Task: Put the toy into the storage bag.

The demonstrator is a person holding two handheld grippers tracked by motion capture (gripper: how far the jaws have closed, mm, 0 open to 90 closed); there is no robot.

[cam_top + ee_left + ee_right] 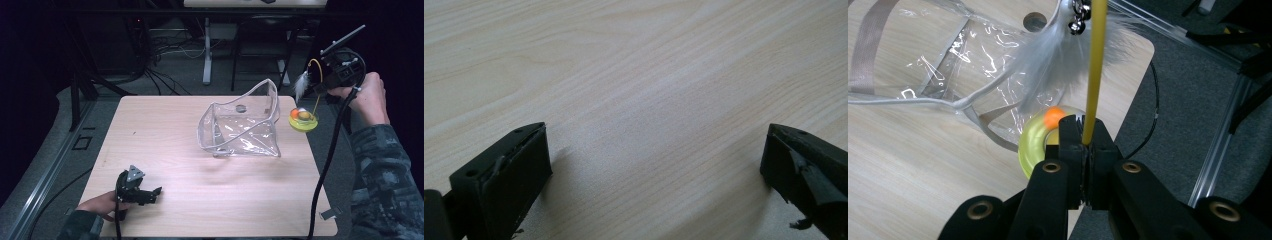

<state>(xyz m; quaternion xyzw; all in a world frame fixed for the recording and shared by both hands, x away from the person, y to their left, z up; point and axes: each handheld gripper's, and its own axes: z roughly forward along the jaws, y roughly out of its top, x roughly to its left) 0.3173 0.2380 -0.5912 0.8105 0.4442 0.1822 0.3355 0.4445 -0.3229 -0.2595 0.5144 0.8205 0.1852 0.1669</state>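
the cat toy [303, 119] has a round yellow-green ring base with an orange ball [1053, 116] in it, a thin yellow wand [1094, 70] arching up from it, and a white feather [300, 85] with a small metal bell [1077, 25] at the wand's tip. it hangs in the air, tilted, above the table's right edge, just beside the clear plastic bag [242, 125], pinched by its wand.

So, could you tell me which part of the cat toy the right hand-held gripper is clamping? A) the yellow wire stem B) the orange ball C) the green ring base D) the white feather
A: the right hand-held gripper is shut on the yellow wire stem.
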